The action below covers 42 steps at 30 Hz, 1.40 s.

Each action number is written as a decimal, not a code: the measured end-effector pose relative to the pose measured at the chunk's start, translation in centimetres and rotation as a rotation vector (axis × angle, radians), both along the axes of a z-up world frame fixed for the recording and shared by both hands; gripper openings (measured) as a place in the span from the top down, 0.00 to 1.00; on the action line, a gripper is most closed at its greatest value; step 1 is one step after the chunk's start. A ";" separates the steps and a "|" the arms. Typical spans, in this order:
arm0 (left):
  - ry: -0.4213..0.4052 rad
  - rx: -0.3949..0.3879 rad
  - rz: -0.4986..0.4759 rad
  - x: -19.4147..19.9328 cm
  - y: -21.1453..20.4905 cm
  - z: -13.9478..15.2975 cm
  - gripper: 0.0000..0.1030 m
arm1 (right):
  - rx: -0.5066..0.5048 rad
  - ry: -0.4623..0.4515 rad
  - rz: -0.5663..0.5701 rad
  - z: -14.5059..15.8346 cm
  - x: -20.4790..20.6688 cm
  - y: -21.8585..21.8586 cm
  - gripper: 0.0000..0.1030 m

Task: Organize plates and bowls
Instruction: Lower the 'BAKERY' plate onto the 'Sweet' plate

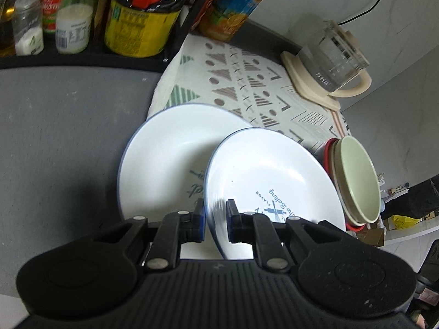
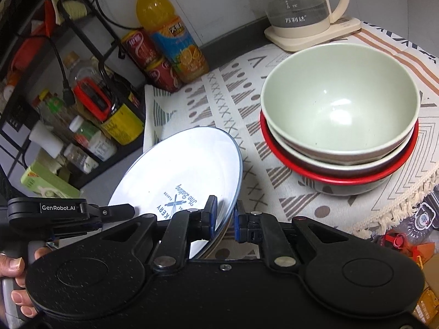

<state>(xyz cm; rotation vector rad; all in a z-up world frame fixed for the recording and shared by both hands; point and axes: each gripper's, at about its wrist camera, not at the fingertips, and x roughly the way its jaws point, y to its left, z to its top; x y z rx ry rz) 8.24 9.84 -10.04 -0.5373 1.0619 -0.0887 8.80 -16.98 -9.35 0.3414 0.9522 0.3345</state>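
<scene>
A white plate with blue print (image 1: 274,175) is held tilted above a second, larger white plate (image 1: 164,153) that lies on the grey counter. My left gripper (image 1: 215,219) is shut on the tilted plate's near left rim. My right gripper (image 2: 225,216) is shut on the same plate's (image 2: 181,170) right rim. A stack of bowls, pale green (image 2: 340,101) on top and a red-rimmed one (image 2: 343,175) below, stands on the patterned cloth to the right; it also shows in the left wrist view (image 1: 356,175).
A glass kettle (image 2: 299,2) on a cream base stands at the back of the patterned cloth (image 2: 225,104). An orange juice bottle (image 2: 170,33), red cans (image 2: 153,60) and a black rack with several bottles and jars (image 1: 74,24) line the left back.
</scene>
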 end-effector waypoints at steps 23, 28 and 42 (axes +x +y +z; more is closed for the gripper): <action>0.043 0.099 0.014 0.1 1.1 -2.9 0.87 | -0.172 0.041 0.055 -1.8 1.3 4.7 0.87; 0.059 0.139 0.012 0.4 0.9 -2.8 0.86 | -0.225 0.026 0.072 -1.9 1.5 5.4 0.83; 0.031 0.269 0.038 0.9 1.6 -0.6 0.86 | -0.193 0.043 0.045 -1.8 1.7 5.2 0.78</action>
